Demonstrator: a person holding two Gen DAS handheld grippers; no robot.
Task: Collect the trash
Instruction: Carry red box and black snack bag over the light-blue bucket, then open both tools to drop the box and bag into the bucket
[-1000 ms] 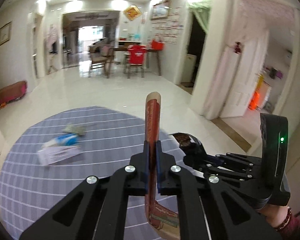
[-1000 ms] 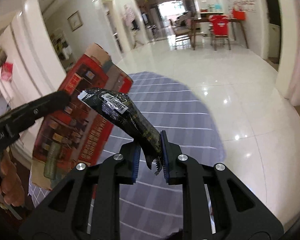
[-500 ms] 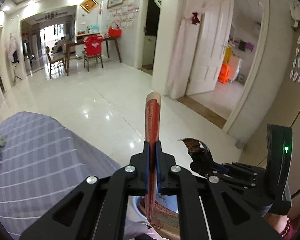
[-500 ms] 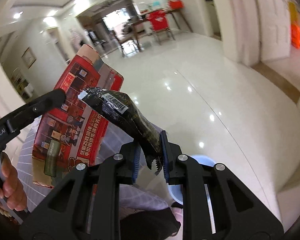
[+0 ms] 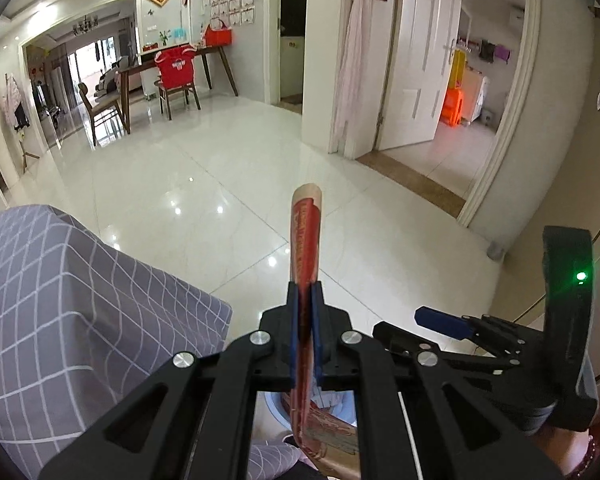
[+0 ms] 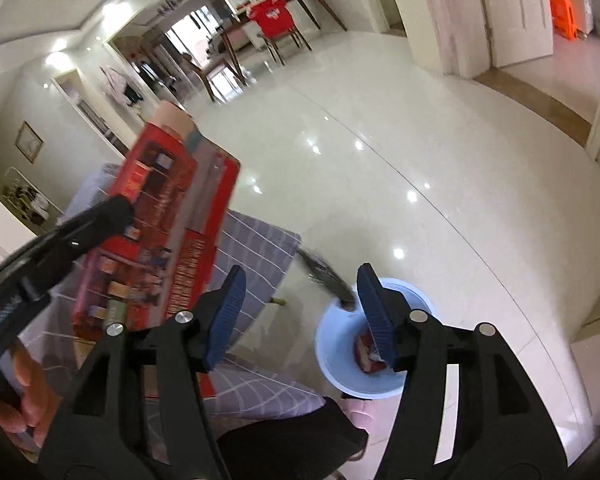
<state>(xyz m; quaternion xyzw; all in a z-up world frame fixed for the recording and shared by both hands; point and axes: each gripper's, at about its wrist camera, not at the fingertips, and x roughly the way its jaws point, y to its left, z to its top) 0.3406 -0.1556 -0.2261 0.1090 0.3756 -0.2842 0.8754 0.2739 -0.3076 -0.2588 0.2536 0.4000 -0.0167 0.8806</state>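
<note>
My left gripper (image 5: 304, 300) is shut on a flattened red cardboard box (image 5: 306, 240), seen edge-on in the left wrist view and broadside (image 6: 168, 232) in the right wrist view. My right gripper (image 6: 300, 312) has its jaws opening, and nothing is pressed between the blue pads (image 6: 228, 312). A black snack wrapper (image 6: 324, 276), blurred, falls free just ahead of the pads, over the rim of a light blue bin (image 6: 340, 376) on the floor. A red wrapper (image 6: 364, 354) lies inside the bin. Only a sliver of the bin (image 5: 274, 404) shows under the left gripper.
A table under a grey checked cloth (image 5: 60, 300) stands at the left, its corner (image 6: 260, 248) close to the bin. Glossy white floor tiles (image 5: 220, 184) stretch ahead. A person's hand (image 6: 24, 400) and a dark trouser leg (image 6: 300, 436) are near the bottom.
Both grippers swung away from the tabletop and down to the bin beside it. The right jaws went from shut on the black wrapper to open, and the wrapper dropped out.
</note>
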